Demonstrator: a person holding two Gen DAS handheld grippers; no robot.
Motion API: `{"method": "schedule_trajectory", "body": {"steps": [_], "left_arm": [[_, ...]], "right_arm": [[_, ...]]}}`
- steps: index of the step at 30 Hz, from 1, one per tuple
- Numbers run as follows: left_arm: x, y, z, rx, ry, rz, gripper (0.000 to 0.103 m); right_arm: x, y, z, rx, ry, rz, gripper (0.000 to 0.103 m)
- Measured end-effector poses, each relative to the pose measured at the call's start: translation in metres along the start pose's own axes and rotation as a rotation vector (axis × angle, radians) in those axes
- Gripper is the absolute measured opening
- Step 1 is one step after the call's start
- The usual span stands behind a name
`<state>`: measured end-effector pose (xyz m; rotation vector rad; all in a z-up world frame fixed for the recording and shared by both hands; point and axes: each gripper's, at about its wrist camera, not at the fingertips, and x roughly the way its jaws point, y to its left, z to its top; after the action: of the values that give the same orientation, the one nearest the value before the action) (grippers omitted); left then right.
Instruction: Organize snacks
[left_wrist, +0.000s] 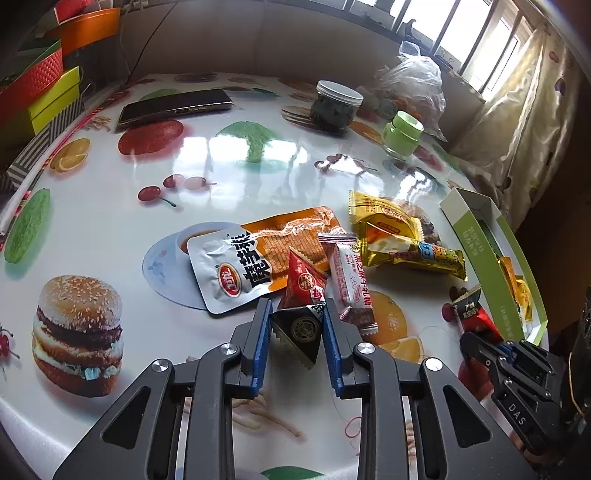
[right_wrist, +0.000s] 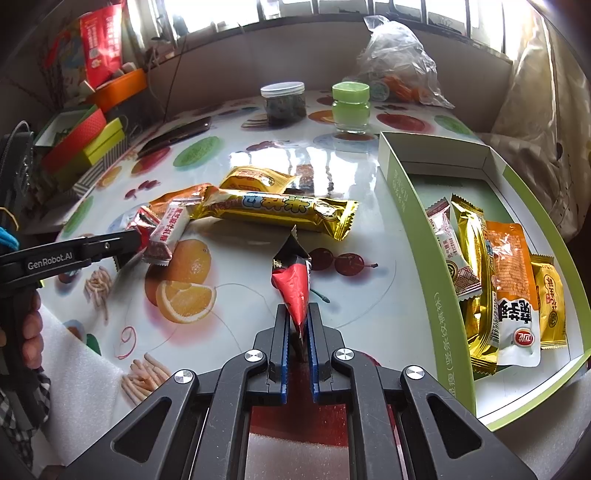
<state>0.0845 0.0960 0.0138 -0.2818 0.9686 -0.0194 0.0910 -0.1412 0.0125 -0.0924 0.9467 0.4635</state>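
Your left gripper (left_wrist: 297, 314) clamps a triangular snack (left_wrist: 301, 306) for lifting. R gripper (right_wrist: 298, 317) grips another red-black pack (right_wrist: 293, 284), ready for the box (right_wrist: 424, 236).

The surface (left_wrist: 229, 162) is glossy and smooth, mirroring the windows. The long gold snack bar (right_wrist: 277, 210) has shiny metallic foil. The box (right_wrist: 436, 332) looks like matt cardboard. Far off, the jar (left_wrist: 338, 107) looks like clear plastic beside a crinkled transparent plastic bag (left_wrist: 413, 85).
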Motion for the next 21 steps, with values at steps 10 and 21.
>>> {"method": "schedule_trajectory", "body": {"steps": [10, 21], "left_arm": [[-0.017, -0.008, -0.001, 0.012, -0.03, -0.013, 0.028], [-0.038, -0.025, 0.003, 0.047, -0.07, -0.032, 0.028]], "right_arm": [[-0.008, 0.003, 0.0, -0.003, -0.028, 0.008, 0.008], [-0.022, 0.0, 0.001, 0.005, -0.066, 0.015, 0.008]]}}
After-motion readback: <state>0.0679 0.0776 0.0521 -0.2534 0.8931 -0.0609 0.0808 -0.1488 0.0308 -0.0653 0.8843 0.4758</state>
